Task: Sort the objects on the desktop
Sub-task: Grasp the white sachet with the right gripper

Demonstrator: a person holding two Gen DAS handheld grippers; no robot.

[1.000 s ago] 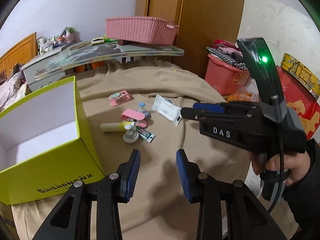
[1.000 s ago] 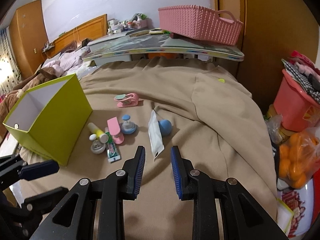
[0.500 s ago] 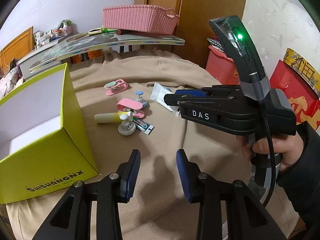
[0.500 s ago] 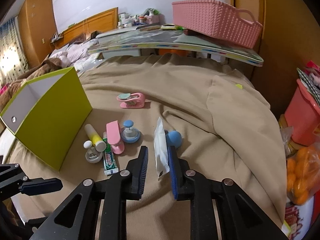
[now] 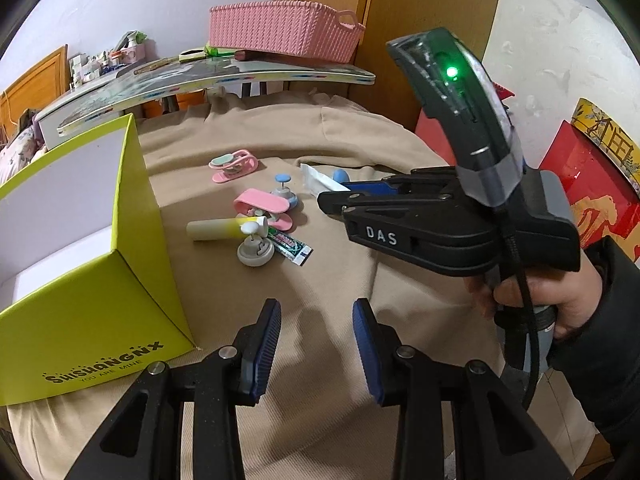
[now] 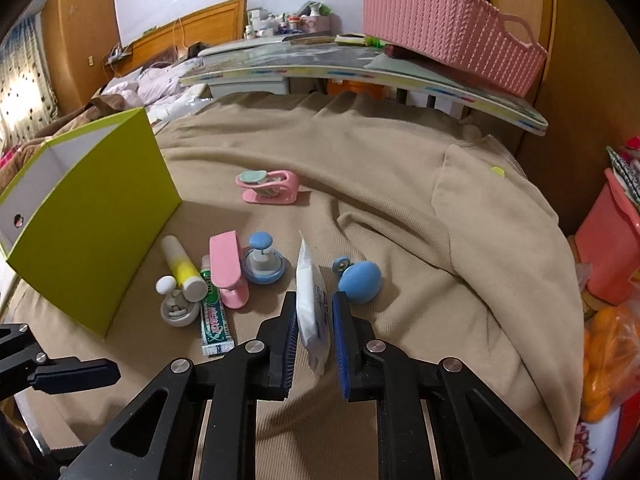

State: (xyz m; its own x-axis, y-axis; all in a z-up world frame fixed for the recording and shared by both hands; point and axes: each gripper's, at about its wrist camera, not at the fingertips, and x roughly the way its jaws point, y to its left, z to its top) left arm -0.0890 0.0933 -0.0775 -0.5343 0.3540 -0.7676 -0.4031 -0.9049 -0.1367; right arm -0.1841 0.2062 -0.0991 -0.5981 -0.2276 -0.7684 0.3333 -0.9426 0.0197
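Small items lie on the tan cloth: a white packet [image 6: 310, 280], a blue ball-shaped piece [image 6: 362, 282], a blue stamp [image 6: 262, 264], two pink clips [image 6: 226, 264] [image 6: 272, 186], a yellow glue stick [image 6: 180, 268], a green gum pack [image 6: 214, 320] and a grey stamp [image 6: 176, 304]. My right gripper [image 6: 315, 300] is low over the cloth, its narrowed jaws either side of the packet, with a thin gap at the right pad. My left gripper [image 5: 316, 312] hangs open and empty beside the lime-green box [image 5: 80, 312]. The left wrist view shows the right gripper [image 5: 332, 200] from the side.
A pink basket [image 6: 452, 52] rests on a long board behind the cloth. A red bin [image 6: 612, 248] and a bag of oranges [image 6: 608, 352] stand to the right. A person's hand [image 5: 540, 300] holds the right gripper's handle. The box [image 6: 100, 216] stands open at the left.
The right gripper moved forward and down to the white packet and its jaws narrowed around it. The left gripper drifted slightly; its jaws stayed open.
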